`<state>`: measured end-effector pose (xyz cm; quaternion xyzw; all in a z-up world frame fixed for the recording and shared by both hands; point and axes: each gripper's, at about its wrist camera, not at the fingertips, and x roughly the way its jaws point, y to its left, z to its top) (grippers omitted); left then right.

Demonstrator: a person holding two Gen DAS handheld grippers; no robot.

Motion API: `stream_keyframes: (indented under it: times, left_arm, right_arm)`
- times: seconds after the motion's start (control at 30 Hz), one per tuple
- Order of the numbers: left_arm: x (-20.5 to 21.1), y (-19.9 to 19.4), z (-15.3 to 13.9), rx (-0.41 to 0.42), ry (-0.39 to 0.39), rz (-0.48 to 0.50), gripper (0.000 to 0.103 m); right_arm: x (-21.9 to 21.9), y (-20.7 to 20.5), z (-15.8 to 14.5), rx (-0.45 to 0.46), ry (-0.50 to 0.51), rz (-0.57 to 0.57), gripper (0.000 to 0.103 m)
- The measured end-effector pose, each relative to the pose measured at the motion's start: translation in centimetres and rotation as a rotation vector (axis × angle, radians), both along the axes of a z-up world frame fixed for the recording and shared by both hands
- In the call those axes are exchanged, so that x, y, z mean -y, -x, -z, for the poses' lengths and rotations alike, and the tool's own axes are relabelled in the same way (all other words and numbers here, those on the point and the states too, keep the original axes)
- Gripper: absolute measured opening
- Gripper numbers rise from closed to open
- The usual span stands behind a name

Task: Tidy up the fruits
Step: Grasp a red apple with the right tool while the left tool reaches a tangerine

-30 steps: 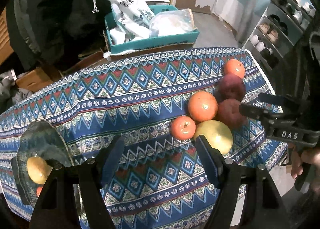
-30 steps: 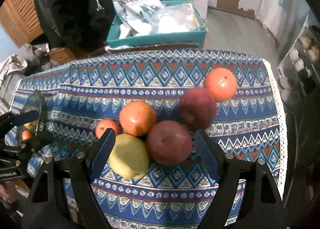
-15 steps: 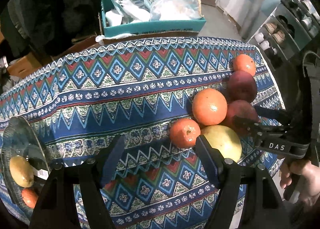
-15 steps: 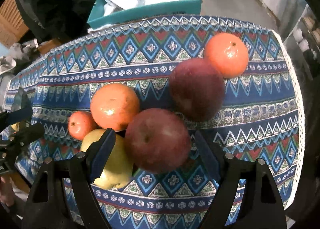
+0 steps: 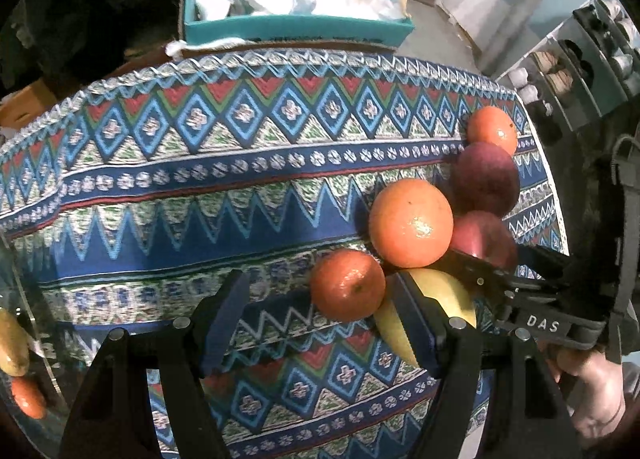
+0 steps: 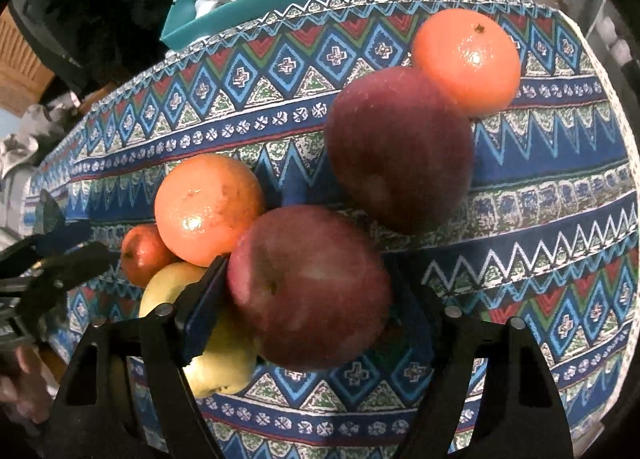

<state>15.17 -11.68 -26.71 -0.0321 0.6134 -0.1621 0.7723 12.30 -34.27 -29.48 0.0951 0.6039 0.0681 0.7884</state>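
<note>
Desk wearing a patterned blue cloth, its far edge curving across the top of frame; teal bin sitting beyond it, shoe rack upper right. Fruits bunching center-right near the right edge; left half lying bare. Right gripper jaws spreading wide around the near red apple, grip unclear. Left gripper jaws gaping, holding nothing, small orange just beside its right jaw.

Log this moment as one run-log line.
right gripper: open, straddling near dark red apple | left gripper: open, beside small orange tangerine | yellow pear: touching apple
</note>
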Motion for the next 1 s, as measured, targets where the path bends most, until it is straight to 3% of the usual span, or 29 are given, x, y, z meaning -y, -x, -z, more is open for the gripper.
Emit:
stream_keyframes:
  times: [0.23,0.47,0.73,1.0]
  left_arm:
    - [0.8,-0.3,2.0,-0.036,-0.02,-0.003,0.079]
    - [0.3,-0.7,2.6,-0.049,0.008,-0.009,0.083]
    - [0.5,0.3,1.3,0.03,-0.073,0.046,0.083]
    - [1.1,-0.1,2.1,0.017,0.004,0.041,0.073]
  right_arm:
    - [1.0,1.0,-0.6,0.013,0.136,0.001,0.078]
    - [2.6,1.7,-0.8,0.006,0.105,0.016,0.078]
    - [2.3,1.1,-0.3,-0.023,0.138,0.0,0.078]
    - [2.3,1.3,0.2,-0.002,0.153,-0.02,0.077]
